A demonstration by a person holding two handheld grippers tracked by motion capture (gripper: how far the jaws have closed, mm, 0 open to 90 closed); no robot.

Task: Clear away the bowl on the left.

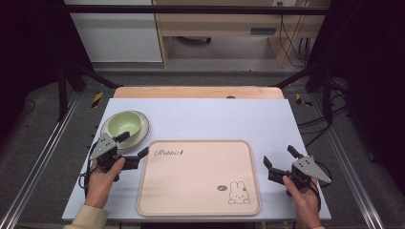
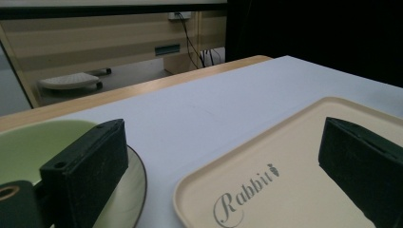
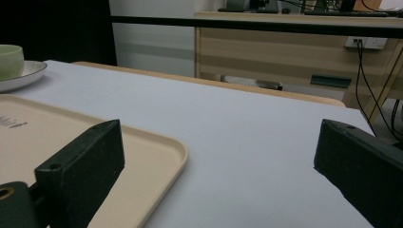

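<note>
Left hand (image 1: pixel 102 179) comes in near the table's (image 1: pixel 210 119) front left corner, holding the left gripper (image 1: pixel 132 145). Jaws spread wide, nothing held. One jaw sits over the near rim of the plate (image 1: pixel 139 136), the other over the tray's (image 1: pixel 200 191) far left corner; whether they touch, cannot tell. In the left gripper view the gripper (image 2: pixel 223 166) straddles the gap between plate (image 2: pixel 135 183) and tray (image 2: pixel 294 161).

Green bowl (image 1: pixel 124 125) sits on the plate, toward the table's left edge, about halfway back. Bowl (image 3: pixel 10 61) and plate (image 3: pixel 21 75) also show far off in the right gripper view.

Beige tray lies flat at the front middle of the table, "Rabbit" lettering at its far left corner, small rabbit drawing near its front right corner. Nothing on it.

Right hand (image 1: pixel 303 198) near the table's front right corner holds the right gripper (image 1: pixel 279 157), just beside the tray's right edge. Jaws wide open, empty. In the right gripper view, gripper (image 3: pixel 218 161) has one jaw over the tray (image 3: pixel 142 161) corner, the other over bare table (image 3: pixel 247 142).
</note>
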